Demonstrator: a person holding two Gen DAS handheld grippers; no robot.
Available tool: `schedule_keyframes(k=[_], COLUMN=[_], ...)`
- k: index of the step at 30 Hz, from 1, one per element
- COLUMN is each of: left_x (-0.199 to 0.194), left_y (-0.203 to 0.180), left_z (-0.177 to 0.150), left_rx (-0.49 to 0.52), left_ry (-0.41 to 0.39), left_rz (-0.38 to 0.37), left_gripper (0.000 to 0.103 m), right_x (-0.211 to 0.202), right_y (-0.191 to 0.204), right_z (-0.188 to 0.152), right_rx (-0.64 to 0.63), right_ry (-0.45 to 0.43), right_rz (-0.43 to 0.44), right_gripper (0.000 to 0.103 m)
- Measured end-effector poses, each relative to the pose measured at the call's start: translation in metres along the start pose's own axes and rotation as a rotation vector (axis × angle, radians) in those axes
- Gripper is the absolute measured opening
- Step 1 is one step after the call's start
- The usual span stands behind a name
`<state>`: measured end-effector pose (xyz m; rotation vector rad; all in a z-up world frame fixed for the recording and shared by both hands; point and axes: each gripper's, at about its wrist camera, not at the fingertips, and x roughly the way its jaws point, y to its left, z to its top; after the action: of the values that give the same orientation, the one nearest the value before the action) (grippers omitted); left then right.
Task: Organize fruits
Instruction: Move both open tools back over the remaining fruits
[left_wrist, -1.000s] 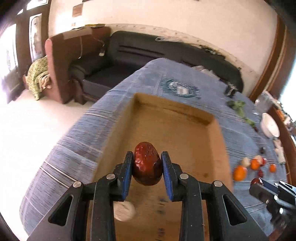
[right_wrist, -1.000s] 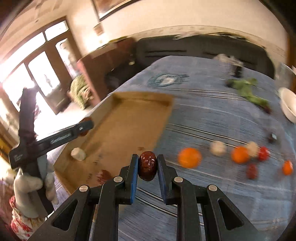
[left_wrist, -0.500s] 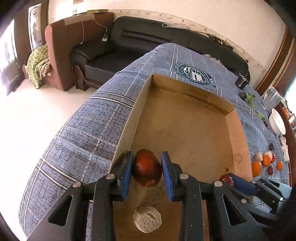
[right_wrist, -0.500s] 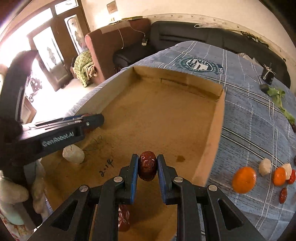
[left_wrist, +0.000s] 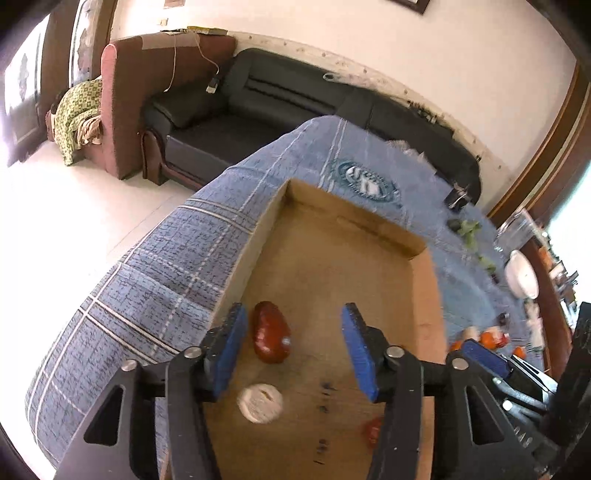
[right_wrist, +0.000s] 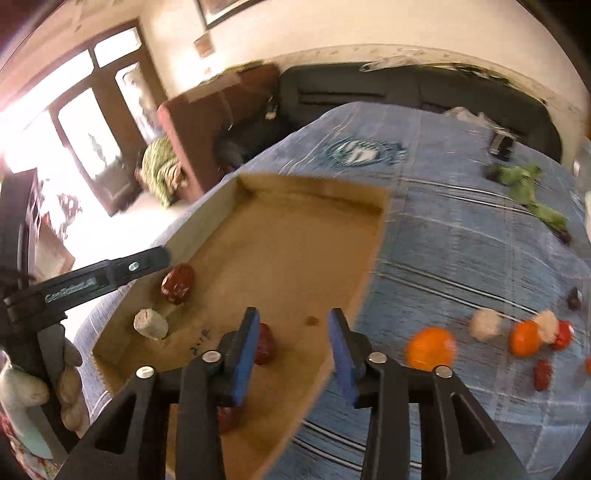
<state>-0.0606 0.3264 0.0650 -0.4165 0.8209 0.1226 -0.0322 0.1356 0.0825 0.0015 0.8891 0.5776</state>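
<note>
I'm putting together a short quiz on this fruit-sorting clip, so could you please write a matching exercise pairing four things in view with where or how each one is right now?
Column one:
1. left hand-held gripper
2. red date
3. big orange fruit
4. white bowl

Column two:
A. on the blue cloth, outside the box
B. near the far right edge of the table
C. open, holding nothing
D. lying on the floor of the cardboard box

Pairs: 1-C, 2-D, 3-A, 4-B
</note>
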Motion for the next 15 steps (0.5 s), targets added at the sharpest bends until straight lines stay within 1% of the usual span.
schedule_keyframes(k=[3, 5, 7, 11, 15], left_x=[-0.010, -0.015, -0.019, -0.023, -0.010], left_y=[-0.015, -0.029, -0.047, -0.083, -0.127], left_z=[-0.004, -0.007, -0.011, -0.018, -0.021], left_rx=[0.016, 0.048, 0.083, 0.155, 0.221], left_ry=[-0.007, -0.010, -0.013, -0.009, 0.034], left_rz=[-0.031, -0.045, -0.067, -0.110, -0.151], left_gripper=[0.055, 0.059, 0.061, 0.062, 0.062], right_x=[-0.027, -0.043, -0.062, -0.089, -0.109], right_y=[-0.028, -0.045, -0.070, -0.115, -0.164], right_z=[-0.006, -0.011, -0.020, -0.039, -0.057], right_rx=[0.060, 0.091, 0.132, 0.202, 0.272], right_ry=[-0.045, -0.065, -0.084, -0.098, -0.074], right_rz=[-0.022, -0.046, -0.086, -0.170, -0.252], right_gripper=[0.051, 0.052, 0.053, 0.054, 0.053])
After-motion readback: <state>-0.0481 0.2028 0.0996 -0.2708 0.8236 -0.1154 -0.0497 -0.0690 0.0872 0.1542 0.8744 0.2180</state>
